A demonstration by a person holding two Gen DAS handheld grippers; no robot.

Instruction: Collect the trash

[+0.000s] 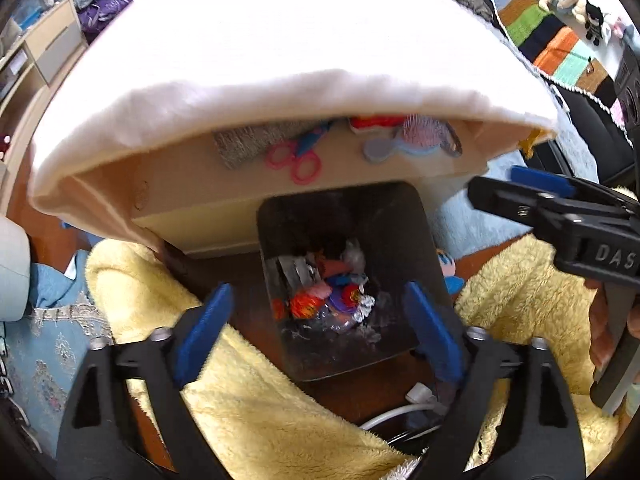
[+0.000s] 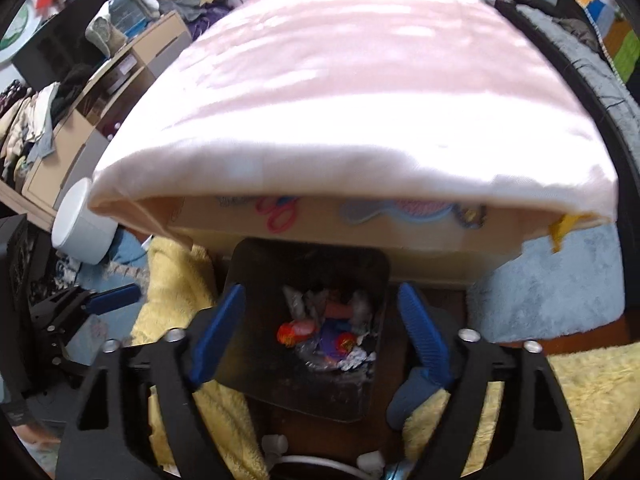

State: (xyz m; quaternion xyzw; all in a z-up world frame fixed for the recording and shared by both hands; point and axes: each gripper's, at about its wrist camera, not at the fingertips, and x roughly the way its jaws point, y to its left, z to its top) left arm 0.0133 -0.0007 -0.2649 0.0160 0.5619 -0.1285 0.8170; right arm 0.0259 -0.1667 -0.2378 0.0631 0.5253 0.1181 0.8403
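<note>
Left wrist view first: the left gripper [image 1: 320,332] hangs right over the black bin [image 1: 340,232], its blue pads spread wide with nothing between them, so it is released. Down inside the bin sits the trash [image 1: 332,296], a heap of crumpled wrappers in orange, purple and silver. The right gripper [image 1: 520,188] pokes in to the right of the bin, above the yellow fleece blanket [image 1: 260,412]; from this side I cannot tell how its jaws stand. Count here: one bin, one pair of pink scissors [image 1: 296,160] on the cardboard box [image 1: 192,196] behind the bin, and one white cloth [image 1: 280,60] draped over that box. The wrappers are too tangled to number.

Over to the right wrist view: the right gripper [image 2: 322,332] is also directly over the bin [image 2: 308,268], pads wide apart and empty, let go. The trash [image 2: 328,344] lies at the bin's bottom. To the left of the bin the left gripper [image 2: 100,300] shows one blue pad. One white tub [image 2: 80,224] stands further left of the bin.

My read: the drop looks done. To do it well, lift both grippers straight up clear of the rim before swinging off, so no pad clips the bin wall and tips it onto the blanket.
</note>
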